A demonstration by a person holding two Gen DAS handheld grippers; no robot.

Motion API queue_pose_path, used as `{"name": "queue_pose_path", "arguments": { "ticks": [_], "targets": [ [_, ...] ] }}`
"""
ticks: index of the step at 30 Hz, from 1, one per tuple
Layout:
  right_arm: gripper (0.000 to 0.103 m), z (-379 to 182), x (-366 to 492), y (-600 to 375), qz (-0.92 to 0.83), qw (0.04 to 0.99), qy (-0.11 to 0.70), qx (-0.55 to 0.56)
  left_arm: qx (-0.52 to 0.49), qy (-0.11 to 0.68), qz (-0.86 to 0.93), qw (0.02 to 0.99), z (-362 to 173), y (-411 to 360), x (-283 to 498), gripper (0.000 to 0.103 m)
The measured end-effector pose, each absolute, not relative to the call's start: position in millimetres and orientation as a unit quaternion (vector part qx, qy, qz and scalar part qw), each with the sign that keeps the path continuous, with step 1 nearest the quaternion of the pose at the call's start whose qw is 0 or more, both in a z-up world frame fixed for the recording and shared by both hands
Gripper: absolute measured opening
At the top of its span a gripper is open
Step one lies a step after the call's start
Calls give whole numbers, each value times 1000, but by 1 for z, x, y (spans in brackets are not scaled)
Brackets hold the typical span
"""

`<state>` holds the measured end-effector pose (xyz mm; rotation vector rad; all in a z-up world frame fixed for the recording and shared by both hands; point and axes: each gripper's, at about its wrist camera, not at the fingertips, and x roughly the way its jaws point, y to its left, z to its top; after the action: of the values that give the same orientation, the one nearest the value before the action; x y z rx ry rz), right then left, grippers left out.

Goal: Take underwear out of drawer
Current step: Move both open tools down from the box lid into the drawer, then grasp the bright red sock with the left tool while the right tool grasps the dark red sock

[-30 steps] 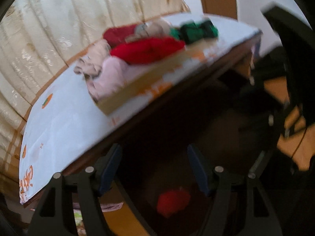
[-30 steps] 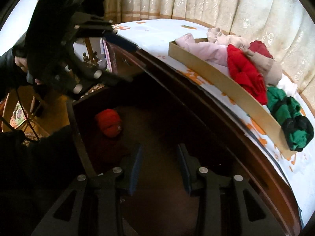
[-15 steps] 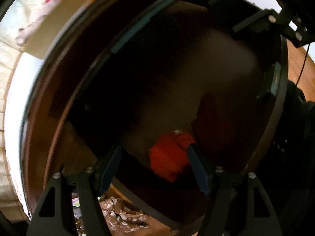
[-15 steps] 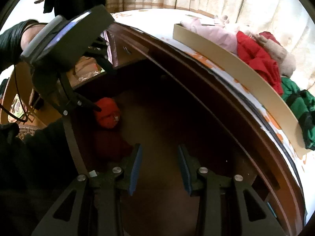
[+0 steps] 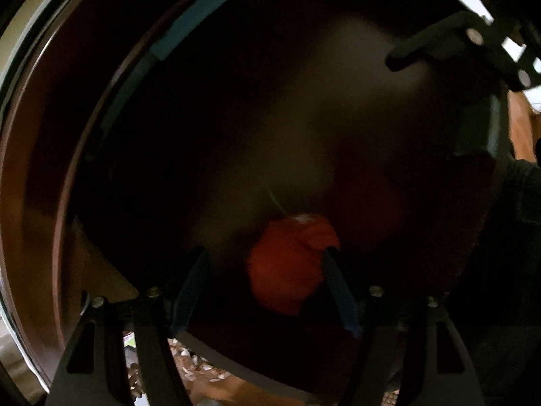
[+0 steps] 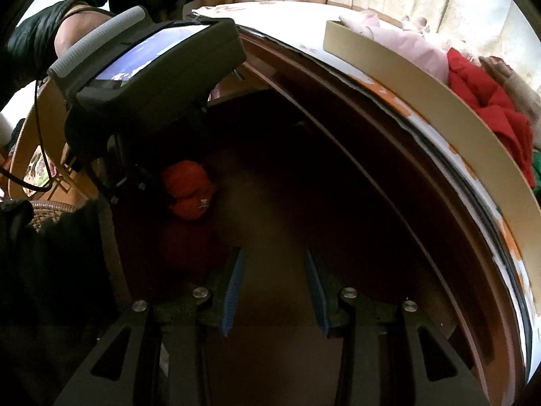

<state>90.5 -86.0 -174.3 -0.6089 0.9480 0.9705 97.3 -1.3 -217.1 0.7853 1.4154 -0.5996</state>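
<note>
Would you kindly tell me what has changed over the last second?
The left hand-held gripper swung down from the tabletop view into the drawer, its jaws just closing slightly around the red underwear, not yet pinching. The right hand-held gripper stays open and empty; the clothes box is unmoved.

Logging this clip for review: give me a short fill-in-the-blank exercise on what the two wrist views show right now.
1. The red underwear lies inside the dark wooden ____.
2. The ____ gripper reaches down over the underwear, its jaws apart.
3. The right gripper has ____ between its pads.
4. Up on the tabletop, the folded clothes lie in a ____ tray.

Missing words: drawer; left; nothing; beige
</note>
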Motion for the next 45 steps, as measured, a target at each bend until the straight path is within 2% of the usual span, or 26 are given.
{"name": "queue_pose_path", "arguments": {
  "ticks": [2, 10, 12, 13, 15, 17, 19, 25, 37, 41, 45],
  "targets": [
    [40, -178, 92, -83, 446, 730, 436, -280, 345, 633, -269, 639, -222, 0, 98, 61],
    [40, -194, 94, -70, 467, 703, 449, -294, 364, 639, -291, 612, -238, -15, 90, 59],
    [40, -197, 96, -67, 468, 699, 453, -294, 355, 644, -298, 608, -241, -17, 89, 50],
    [40, -199, 96, -66, 468, 698, 454, -296, 352, 646, -302, 606, -243, -18, 88, 41],
    [40, -201, 97, -65, 467, 695, 458, -299, 362, 634, -309, 610, -241, -21, 81, 36],
    [40, -202, 97, -65, 466, 693, 460, -301, 366, 622, -309, 619, -237, -22, 76, 22],
    [40, -205, 97, -64, 466, 689, 465, -303, 358, 613, -302, 636, -231, -20, 74, 19],
    [40, -210, 89, -54, 482, 665, 471, -322, 313, 576, -279, 702, -201, -6, 72, 18],
    [40, -239, 77, -2, 538, 552, 512, -379, 188, 502, -227, 813, -143, 47, 60, 18],
    [40, -252, 76, 8, 544, 523, 531, -385, 158, 486, -221, 831, -135, 79, 50, 18],
    [40, -255, 80, 12, 543, 516, 544, -379, 140, 478, -217, 840, -133, 75, 72, 18]
  ]
}}
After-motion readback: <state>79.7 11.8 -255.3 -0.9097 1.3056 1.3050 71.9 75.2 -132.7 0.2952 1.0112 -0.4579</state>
